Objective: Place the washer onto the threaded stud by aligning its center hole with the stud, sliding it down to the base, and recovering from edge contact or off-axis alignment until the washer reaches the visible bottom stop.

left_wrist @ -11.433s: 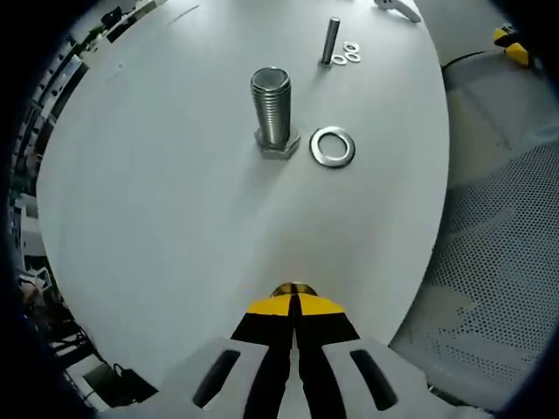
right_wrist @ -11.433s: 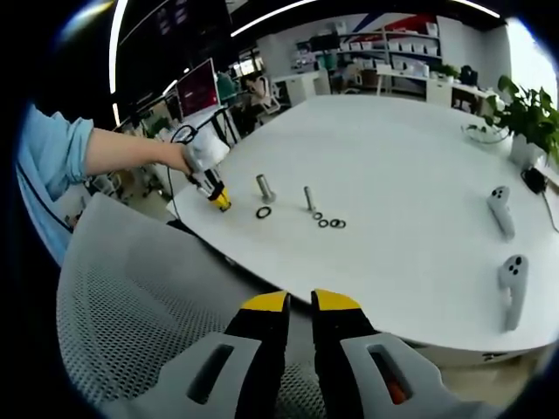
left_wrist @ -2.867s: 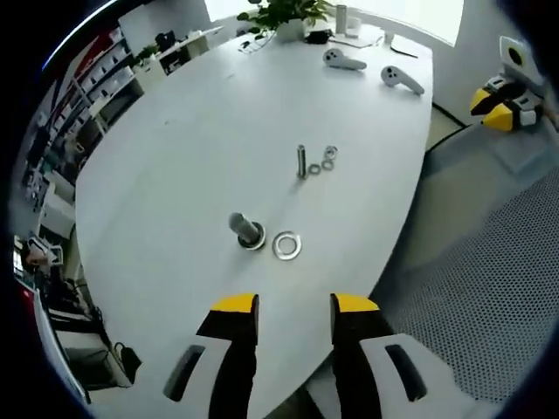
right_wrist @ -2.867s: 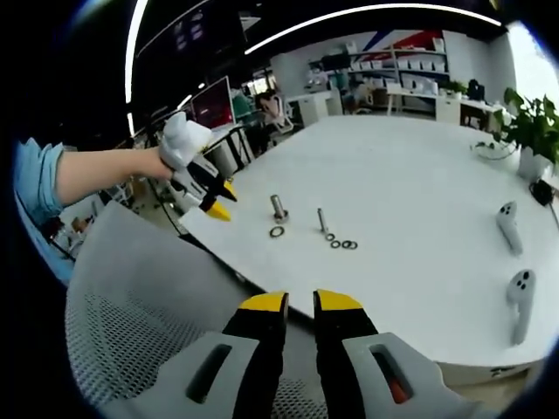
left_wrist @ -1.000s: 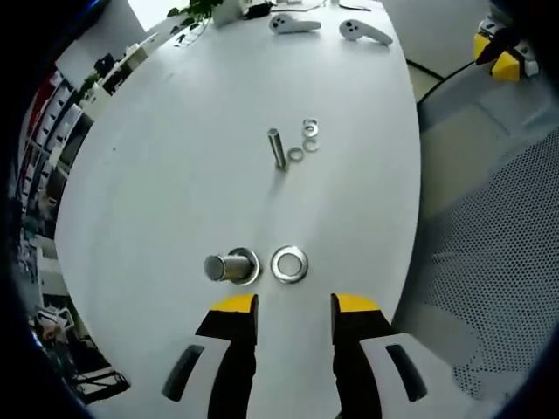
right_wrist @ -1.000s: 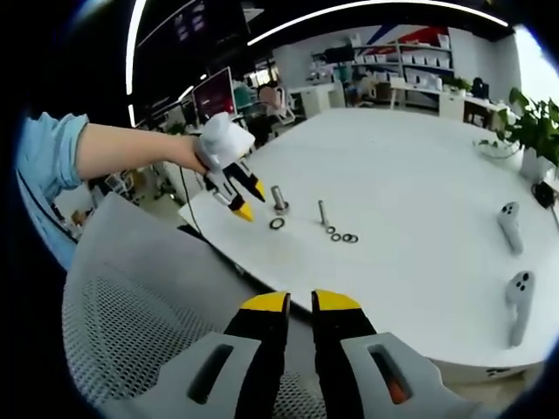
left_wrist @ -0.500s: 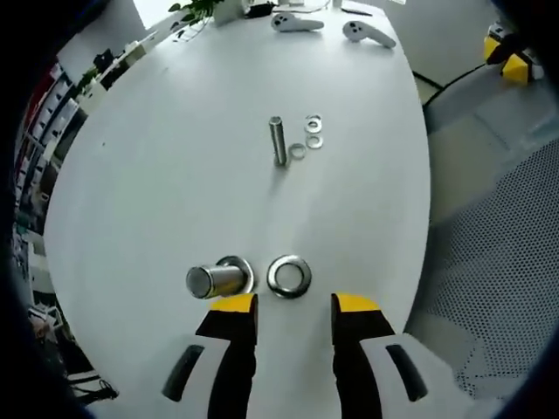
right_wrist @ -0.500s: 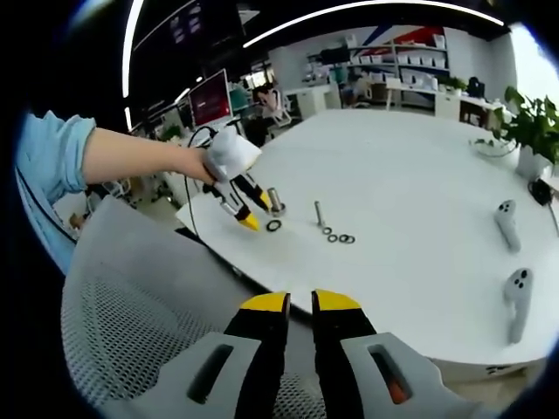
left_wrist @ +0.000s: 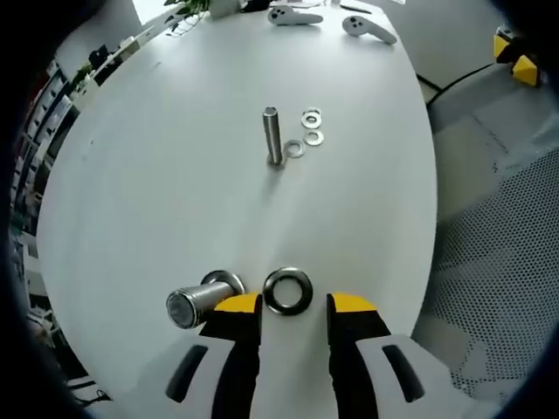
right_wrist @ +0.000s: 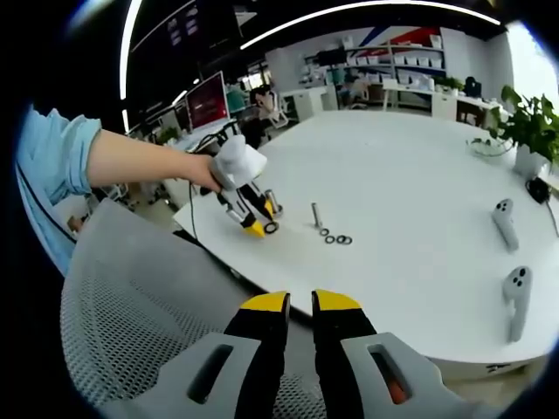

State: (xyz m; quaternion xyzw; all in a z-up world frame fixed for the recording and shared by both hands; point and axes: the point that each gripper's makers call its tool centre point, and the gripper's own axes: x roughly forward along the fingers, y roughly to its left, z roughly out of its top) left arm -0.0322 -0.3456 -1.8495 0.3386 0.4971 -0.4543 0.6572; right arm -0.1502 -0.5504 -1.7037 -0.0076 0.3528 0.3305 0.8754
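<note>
A steel washer (left_wrist: 288,291) lies flat on the white table (left_wrist: 175,175). My left gripper (left_wrist: 293,305) is open, and its yellow fingertips (left_wrist: 238,305) straddle the washer without closing on it. The thick threaded stud (left_wrist: 194,303) stands on its hex base just left of the washer, beside the left fingertip. In the right gripper view, a hand holds the left gripper (right_wrist: 256,229) down at the washer (right_wrist: 272,228), next to the stud (right_wrist: 272,202). My right gripper (right_wrist: 300,302) hovers over a chair, its jaws a narrow gap apart and holding nothing.
A thinner stud (left_wrist: 272,135) with three small washers (left_wrist: 312,127) stands farther along the table. Two white controllers (left_wrist: 367,26) lie at the far end. A grey mesh chair (left_wrist: 489,262) sits against the table edge on the right. A potted plant (right_wrist: 524,122) stands at the far side.
The left gripper has come down and forward to the table, so the washer now sits between its open fingertips. The right gripper has stayed put.
</note>
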